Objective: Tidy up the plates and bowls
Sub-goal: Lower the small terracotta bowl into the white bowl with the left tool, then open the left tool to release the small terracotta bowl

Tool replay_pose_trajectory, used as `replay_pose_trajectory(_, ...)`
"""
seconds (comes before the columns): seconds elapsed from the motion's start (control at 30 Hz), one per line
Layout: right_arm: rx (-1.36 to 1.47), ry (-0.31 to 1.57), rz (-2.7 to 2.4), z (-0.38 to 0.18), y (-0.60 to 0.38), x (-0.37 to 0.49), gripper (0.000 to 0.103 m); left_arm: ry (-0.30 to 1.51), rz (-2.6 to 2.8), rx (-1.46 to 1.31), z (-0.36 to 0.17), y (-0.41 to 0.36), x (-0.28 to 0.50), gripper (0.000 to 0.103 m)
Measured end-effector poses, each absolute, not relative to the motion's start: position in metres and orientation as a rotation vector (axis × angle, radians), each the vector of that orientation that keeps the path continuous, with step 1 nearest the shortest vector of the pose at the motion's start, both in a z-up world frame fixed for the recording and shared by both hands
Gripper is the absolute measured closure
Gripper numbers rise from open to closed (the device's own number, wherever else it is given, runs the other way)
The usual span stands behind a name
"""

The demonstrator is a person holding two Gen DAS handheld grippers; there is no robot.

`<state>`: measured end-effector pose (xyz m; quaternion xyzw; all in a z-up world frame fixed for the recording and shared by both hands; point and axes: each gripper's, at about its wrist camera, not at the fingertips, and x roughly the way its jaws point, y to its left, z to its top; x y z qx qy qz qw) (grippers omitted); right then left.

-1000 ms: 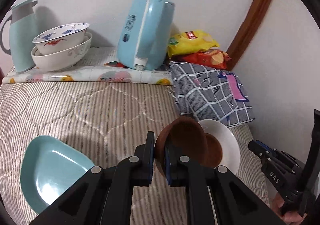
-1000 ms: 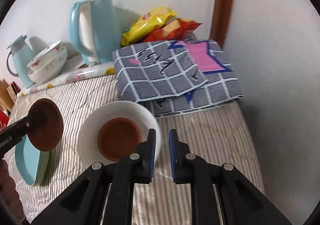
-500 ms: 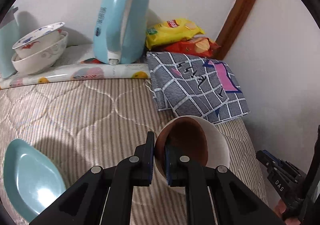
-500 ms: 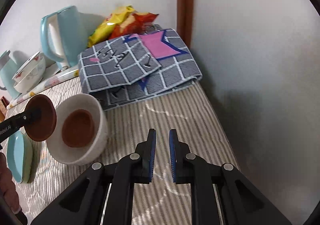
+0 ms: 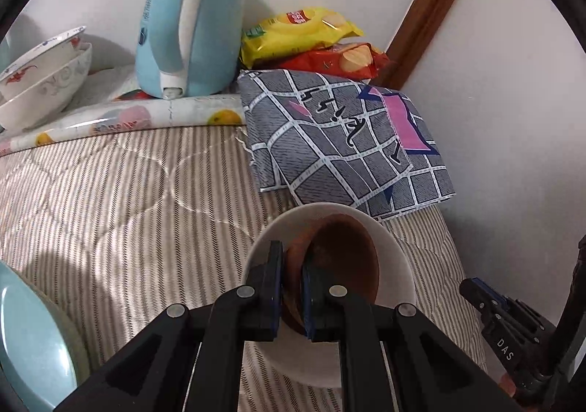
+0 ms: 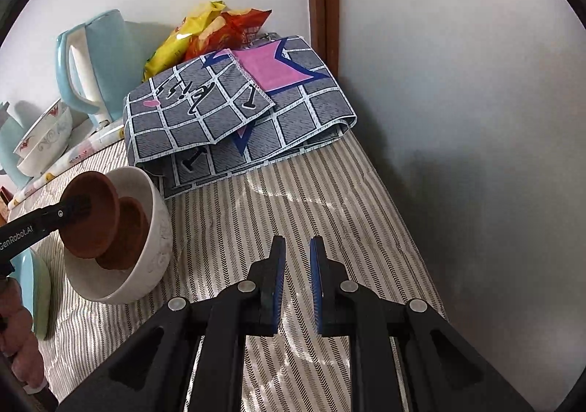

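My left gripper (image 5: 292, 287) is shut on the rim of a small brown dish (image 5: 344, 258) and holds it tilted inside a white bowl (image 5: 397, 262). In the right wrist view the held brown dish (image 6: 91, 218) leans over a second brown dish (image 6: 128, 236) that lies in the white bowl (image 6: 154, 243). My right gripper (image 6: 295, 284) hovers empty over the striped bedcover to the right of the bowl, its jaws a narrow gap apart. A light blue plate (image 5: 29, 349) lies at the left.
Two stacked white patterned bowls (image 5: 40, 82) and a blue kettle (image 5: 190, 20) stand at the back on a fruit-print mat. A folded grey checked cloth (image 5: 348, 141) and snack bags (image 5: 307, 38) lie by the wall. The wall (image 6: 476, 119) closes the right side.
My left gripper has carried the brown dish right and down into the white bowl. My right gripper has drawn back and to the right, away from the bowl.
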<state>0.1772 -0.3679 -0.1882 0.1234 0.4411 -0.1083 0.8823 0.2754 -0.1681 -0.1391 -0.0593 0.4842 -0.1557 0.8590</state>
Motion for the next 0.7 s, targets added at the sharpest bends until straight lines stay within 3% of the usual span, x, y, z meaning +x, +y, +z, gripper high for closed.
replay_pose_trajectory(0.7,0.248,0.943,-0.203,-0.191,-0.360,0.178,0.090,1.095,-0.371,-0.204,-0.153,-0.165,0.282,0.093)
